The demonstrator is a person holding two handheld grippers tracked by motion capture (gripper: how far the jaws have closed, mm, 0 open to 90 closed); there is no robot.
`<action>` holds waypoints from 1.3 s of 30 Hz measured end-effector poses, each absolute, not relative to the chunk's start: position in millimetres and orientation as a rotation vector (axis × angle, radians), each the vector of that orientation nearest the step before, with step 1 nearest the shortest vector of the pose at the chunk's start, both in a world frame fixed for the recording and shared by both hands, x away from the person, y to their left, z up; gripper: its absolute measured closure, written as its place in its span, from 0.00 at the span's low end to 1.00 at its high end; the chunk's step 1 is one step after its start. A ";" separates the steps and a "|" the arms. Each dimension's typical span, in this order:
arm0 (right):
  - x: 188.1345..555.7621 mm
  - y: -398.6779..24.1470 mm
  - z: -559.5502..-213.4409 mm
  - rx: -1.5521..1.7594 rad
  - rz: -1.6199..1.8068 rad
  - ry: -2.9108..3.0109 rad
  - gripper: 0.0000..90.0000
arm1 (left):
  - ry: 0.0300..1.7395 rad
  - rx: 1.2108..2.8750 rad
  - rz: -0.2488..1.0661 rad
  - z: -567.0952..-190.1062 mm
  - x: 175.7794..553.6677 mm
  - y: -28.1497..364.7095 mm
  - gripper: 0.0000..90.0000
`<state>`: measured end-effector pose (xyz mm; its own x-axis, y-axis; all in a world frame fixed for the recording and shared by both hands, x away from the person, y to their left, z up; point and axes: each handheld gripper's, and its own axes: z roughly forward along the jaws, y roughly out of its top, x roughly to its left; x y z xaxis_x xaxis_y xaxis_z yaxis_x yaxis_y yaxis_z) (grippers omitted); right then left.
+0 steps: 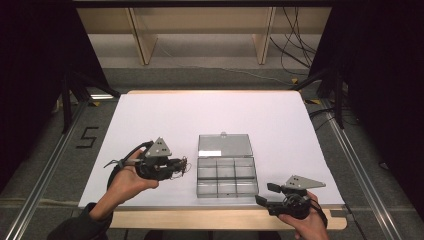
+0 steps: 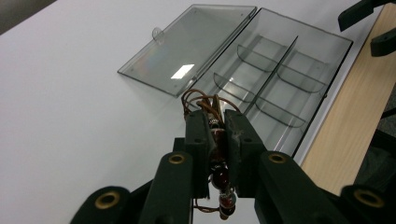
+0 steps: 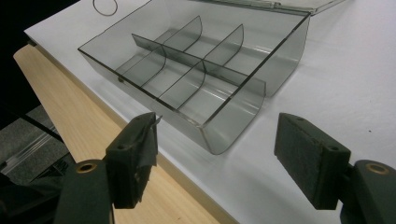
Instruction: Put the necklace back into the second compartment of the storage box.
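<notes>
A tangled bead-and-wire bracelet is pinched in the left gripper, held just left of the open clear organizer box on the worktop. The right gripper is kept spread wide, nothing in it.

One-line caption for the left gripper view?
Left tongs shut on a beaded wire bracelet above the open, empty compartment box.

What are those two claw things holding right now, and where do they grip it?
The left gripper pinches a tangle of thin brown wire with dark red beads, clamped around the middle of the bundle. The right gripper is open and holds nothing.
</notes>
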<state>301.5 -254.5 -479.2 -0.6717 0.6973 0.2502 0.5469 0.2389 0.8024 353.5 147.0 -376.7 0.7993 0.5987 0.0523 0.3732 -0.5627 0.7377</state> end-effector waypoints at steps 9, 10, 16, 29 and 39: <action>301.6 -254.5 -479.3 1.188 1.414 2.343 0.35 | 0.690 2.231 0.347 -360.3 364.4 124.8 0.88; 302.5 -254.7 -480.5 1.178 1.406 2.339 0.35 | 0.676 2.241 0.344 -358.0 367.4 119.7 0.88; 302.4 -254.9 -480.4 1.176 1.407 2.340 0.35 | 0.651 2.241 0.339 -354.9 373.1 105.9 0.88; 302.5 -255.3 -480.7 1.180 1.413 2.345 0.35 | 0.623 2.250 0.288 -361.5 384.7 74.4 0.88; 302.2 -255.5 -480.4 1.178 1.414 2.347 0.35 | 0.616 2.245 0.255 -373.2 392.2 57.0 0.88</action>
